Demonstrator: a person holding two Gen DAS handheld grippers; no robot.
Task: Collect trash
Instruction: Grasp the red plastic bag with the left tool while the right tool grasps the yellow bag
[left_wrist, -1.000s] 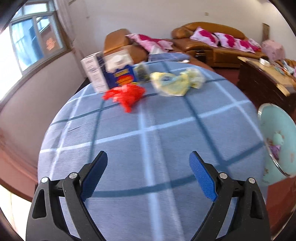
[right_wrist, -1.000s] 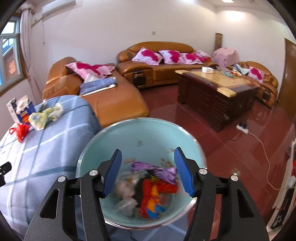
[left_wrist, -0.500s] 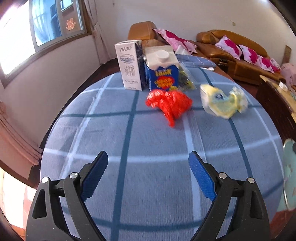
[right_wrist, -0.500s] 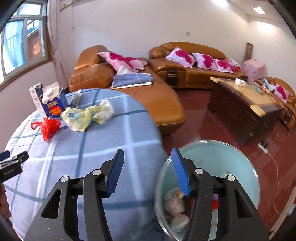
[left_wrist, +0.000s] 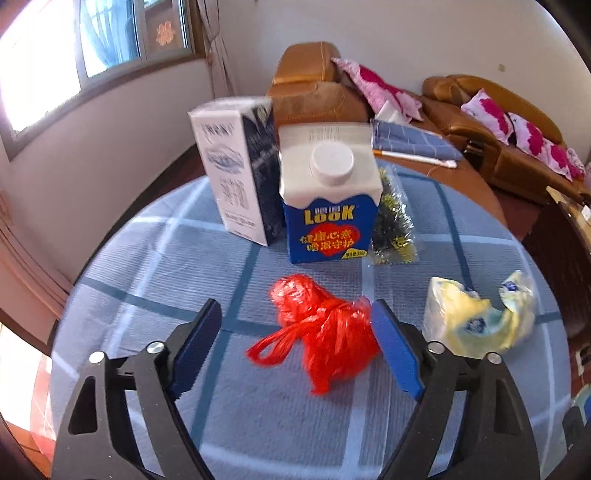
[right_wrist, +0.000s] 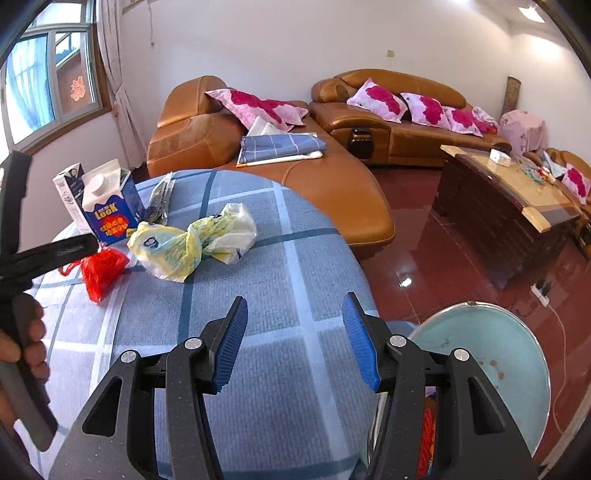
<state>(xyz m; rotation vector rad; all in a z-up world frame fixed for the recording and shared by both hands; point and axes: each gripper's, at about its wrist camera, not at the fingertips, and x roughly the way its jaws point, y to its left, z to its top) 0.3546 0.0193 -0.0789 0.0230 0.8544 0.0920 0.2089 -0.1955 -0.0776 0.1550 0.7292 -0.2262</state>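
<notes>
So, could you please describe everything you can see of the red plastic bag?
The red plastic bag is thin, crinkled film bunched into a knotted wad with a loop handle trailing out. It lies on the blue checked tablecloth, in front of the blue carton. It sits between the left claw's open blue pads, close against one; the jaws have just been closing.

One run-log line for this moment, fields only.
left gripper: jaws closing around red bag, not clamped | right gripper: open, empty, over table | bin: beside table | yellow bag: uncollected
</notes>
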